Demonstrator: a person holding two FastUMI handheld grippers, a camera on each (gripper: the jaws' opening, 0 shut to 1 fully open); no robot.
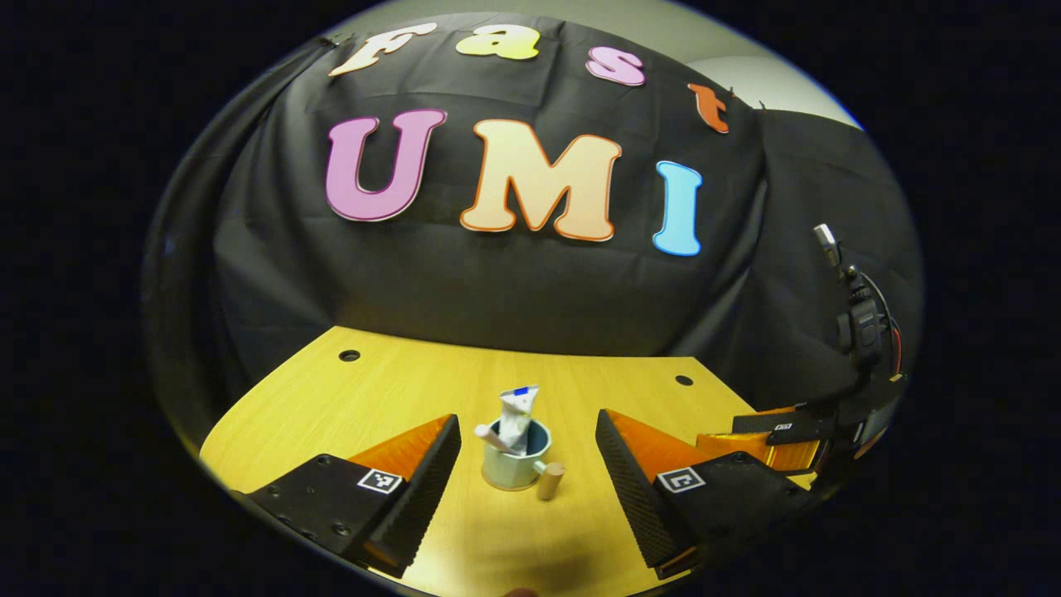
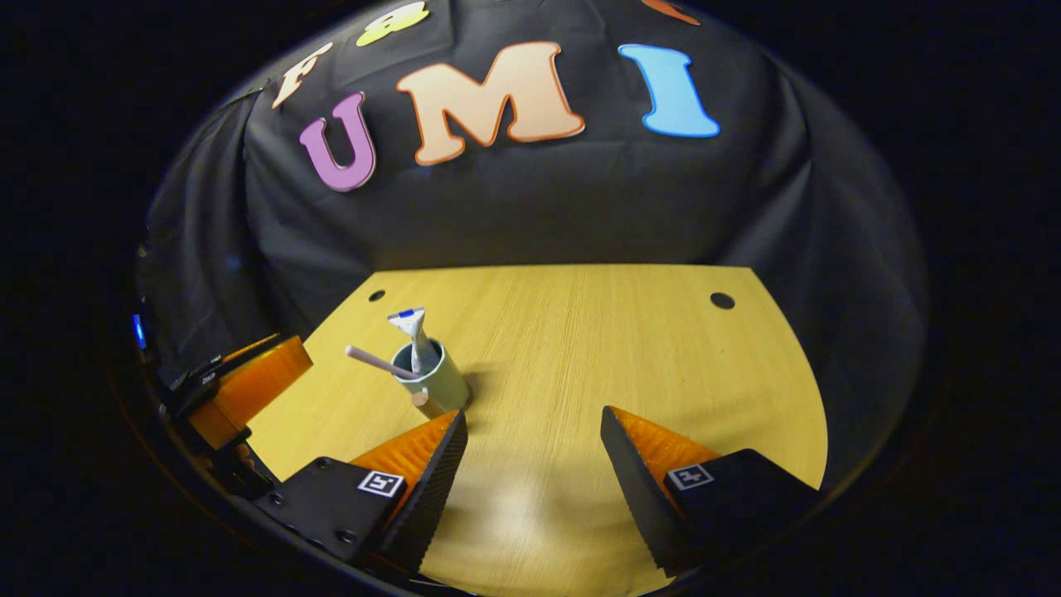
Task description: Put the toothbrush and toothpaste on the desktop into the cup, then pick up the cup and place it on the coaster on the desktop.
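Your left gripper (image 1: 528,477) hangs over the near part of the wooden desktop (image 1: 398,390) with its fingers spread wide and nothing between them. Straight ahead, framed by that gap, stands the cup (image 1: 515,466), upright on the desktop and apart from both fingers. Its wooden handle (image 1: 549,480) sticks out toward you on the right side. Inside the cup you have the toothpaste (image 1: 518,414) standing upright with its flat crimped end up, and the toothbrush (image 1: 495,439) leaning out over the left side of the rim. Off to the right in the left gripper view you can see your other gripper (image 1: 779,439) low over the table edge, with its camera mount and cables rising above it.

Your right gripper (image 2: 533,477) is likewise open, fingers well apart and holding nothing, above bare desktop (image 2: 630,348). From the right gripper view the cup (image 2: 433,377) sits ahead and to the left, just beyond the tip of the left finger and not touching it. The toothpaste (image 2: 414,333) points up out of it and the toothbrush (image 2: 373,361) slants out to the left. I cannot tell from either view where the coaster lies. Two round holes mark the far corners of the desktop.
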